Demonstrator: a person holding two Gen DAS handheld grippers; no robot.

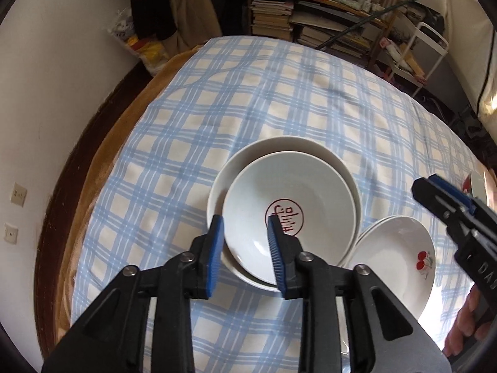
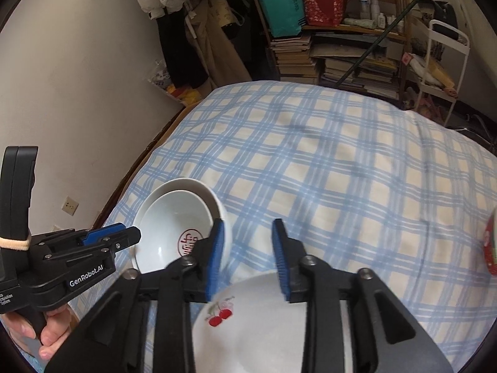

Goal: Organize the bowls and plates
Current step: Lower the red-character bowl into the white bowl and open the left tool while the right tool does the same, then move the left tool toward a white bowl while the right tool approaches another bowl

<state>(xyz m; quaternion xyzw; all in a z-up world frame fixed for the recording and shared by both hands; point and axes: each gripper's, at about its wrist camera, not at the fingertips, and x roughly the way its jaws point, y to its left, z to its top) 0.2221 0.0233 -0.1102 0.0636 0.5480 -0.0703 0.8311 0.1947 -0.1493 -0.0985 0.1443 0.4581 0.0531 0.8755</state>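
Left wrist view: stamped bowl (image 1: 290,217) nested inside a larger white bowl (image 1: 281,150) on the checked cloth (image 1: 279,93), cherry plates (image 1: 394,258) stacked just beside on the right. Left gripper (image 1: 245,248) hung over the near rim of the nested pair, blue pads (image 1: 214,255) parted, nothing pinched between them; near rim seen in the gap but apparently untouched. Right gripper (image 1: 447,199) visible at the far right edge, held by a hand (image 1: 466,320).

From the right wrist: right gripper (image 2: 247,255) above the cherry plates (image 2: 257,323), jaws apart and empty, cloth showing through the gap. Left gripper (image 2: 108,237) at the left, beside the nested bowls (image 2: 177,217). Red-patterned dish (image 2: 490,248) cut off at the right edge, kind unclear.

Judged as the moment just after a release: bowls stacked, plates stacked, both tools free. Next move likely called for reaching to the remaining red-patterned piece, closing on its rim squarely, and lifting without tilting it against the cloth.
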